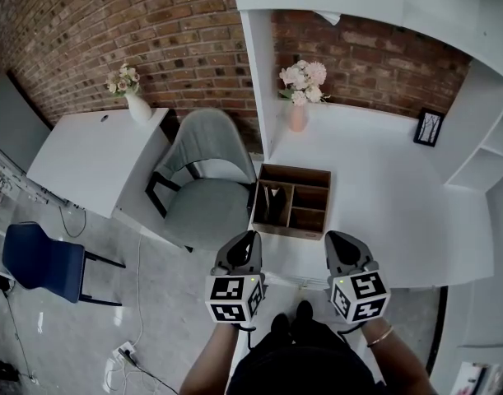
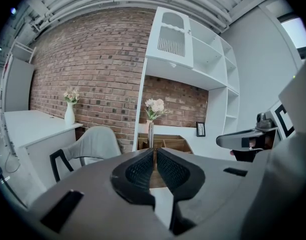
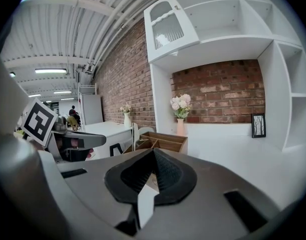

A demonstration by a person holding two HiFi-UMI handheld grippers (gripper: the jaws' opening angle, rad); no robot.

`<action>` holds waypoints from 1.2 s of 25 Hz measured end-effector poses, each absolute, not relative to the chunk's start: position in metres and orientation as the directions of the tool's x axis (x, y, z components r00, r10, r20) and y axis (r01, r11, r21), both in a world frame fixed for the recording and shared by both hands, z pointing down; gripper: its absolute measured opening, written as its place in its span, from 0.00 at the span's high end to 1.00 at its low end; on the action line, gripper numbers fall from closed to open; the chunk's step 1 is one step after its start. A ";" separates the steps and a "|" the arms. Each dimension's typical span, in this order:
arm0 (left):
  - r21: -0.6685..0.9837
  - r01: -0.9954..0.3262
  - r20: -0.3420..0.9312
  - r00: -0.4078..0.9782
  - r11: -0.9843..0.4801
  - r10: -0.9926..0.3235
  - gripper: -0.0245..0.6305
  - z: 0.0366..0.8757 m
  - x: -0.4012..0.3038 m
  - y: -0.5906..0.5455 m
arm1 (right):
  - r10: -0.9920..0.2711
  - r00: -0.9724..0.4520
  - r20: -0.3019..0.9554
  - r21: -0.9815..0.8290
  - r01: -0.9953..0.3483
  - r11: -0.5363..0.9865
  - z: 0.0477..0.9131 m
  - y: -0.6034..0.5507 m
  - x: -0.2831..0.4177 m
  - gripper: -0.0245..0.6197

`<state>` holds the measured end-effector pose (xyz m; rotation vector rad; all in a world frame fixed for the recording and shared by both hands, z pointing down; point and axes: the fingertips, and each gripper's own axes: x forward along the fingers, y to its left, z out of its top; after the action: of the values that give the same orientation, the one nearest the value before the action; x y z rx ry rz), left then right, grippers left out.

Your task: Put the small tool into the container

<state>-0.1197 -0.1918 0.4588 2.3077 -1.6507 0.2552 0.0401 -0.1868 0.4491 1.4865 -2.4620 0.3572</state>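
Near: left hand-held gripper [image 1: 248, 239] and right hand-held gripper [image 1: 335, 240], each with jaws pressed together and nothing clearly between them, held over the bench [image 1: 383, 196] edge | Beyond: open wooden box [image 1: 289, 230] on bench, apart from both | Tool: perhaps the dark shape [image 1: 270, 202] in box's left compartment, too small to tell | Progress: looks finished if so; otherwise unstarted.

Open brown divided container [image 1: 296, 174] sits on white desk [image 1: 374, 188].
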 end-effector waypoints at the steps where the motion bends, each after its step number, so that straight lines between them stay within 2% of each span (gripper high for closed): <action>1: 0.132 -0.945 0.308 0.327 -0.301 -0.893 0.92 0.458 -0.120 -0.189 | -0.829 -0.454 0.327 -0.082 -0.887 0.454 0.448 -0.184 0.040 0.96; 30: 0.141 -0.941 0.293 0.337 -0.308 -0.895 0.93 0.445 -0.131 -0.157 | -0.824 -0.476 0.308 -0.043 -0.872 0.488 0.435 -0.149 0.023 0.96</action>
<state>-0.1313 -0.1569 0.4453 2.3202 -1.6435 0.2301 0.0235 -0.1492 0.4355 1.4483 -2.4885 0.2838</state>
